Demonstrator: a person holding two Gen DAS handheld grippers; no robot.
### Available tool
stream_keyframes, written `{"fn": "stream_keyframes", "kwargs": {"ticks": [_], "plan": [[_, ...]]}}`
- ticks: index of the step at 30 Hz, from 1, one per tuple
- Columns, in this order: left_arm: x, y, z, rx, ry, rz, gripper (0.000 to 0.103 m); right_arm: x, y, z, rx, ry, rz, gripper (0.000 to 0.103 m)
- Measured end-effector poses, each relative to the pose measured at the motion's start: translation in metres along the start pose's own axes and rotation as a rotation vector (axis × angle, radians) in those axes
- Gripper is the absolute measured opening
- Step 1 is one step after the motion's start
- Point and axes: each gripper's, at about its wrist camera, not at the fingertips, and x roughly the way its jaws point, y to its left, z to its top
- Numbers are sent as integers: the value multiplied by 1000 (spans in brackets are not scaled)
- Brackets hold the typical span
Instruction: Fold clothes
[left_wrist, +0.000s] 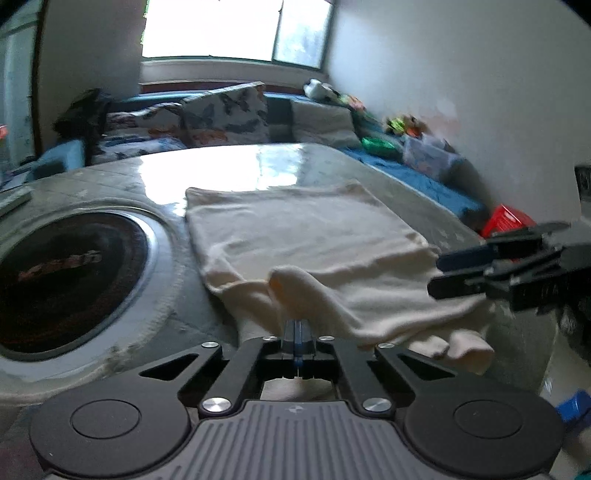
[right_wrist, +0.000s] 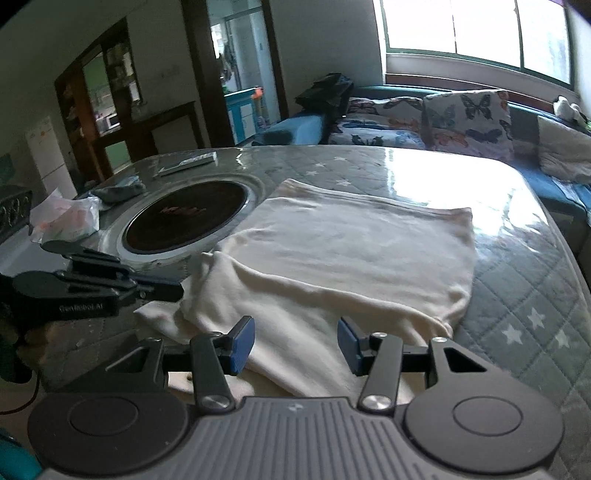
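Two grippers work one cream knitted garment (right_wrist: 332, 251), spread half-folded on my quilted grey star-print table (right_wrist: 524, 295) so the layers lie flat. My left gripper (left_wrist: 297, 328) has its jaws pressed together, pinching the near edge, presumably to carry it over. My right gripper (right_wrist: 295, 341) hovers just above the cloth, jaws spread wide, holding nothing.

Quilted star-print table (right_wrist: 517, 295) under glossy cover — cream garment (right_wrist: 332, 258), inset round hotplate (right_wrist: 184, 218), plastic bag (right_wrist: 70, 221).
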Motion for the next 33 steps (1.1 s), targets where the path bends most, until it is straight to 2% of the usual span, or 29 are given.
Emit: {"fn": "stream_keyframes", "kwargs": {"ticks": [2, 6, 13, 17, 22, 28, 33], "plan": [[-6, 3, 0, -15, -16, 10, 0, 5, 5, 4, -18, 1, 9, 50], [-4, 4, 3, -20, 4, -44, 2, 15, 13, 9, -37, -1, 33, 50], [9, -3, 3, 22, 35, -64, 17, 19, 21, 11, -54, -1, 52, 50], [15, -8, 1, 53, 42, -69, 17, 21, 21, 9, -55, 9, 54, 50], [17, -8, 0, 54, 31, -36, 17, 24, 23, 8, -55, 16, 67, 50], [19, -12, -3, 93, 37, -47, 16, 24, 25, 8, -56, 18, 72, 51], [12, -12, -3, 92, 12, -41, 3, 23, 24, 8, -60, 20, 68, 51]]}}
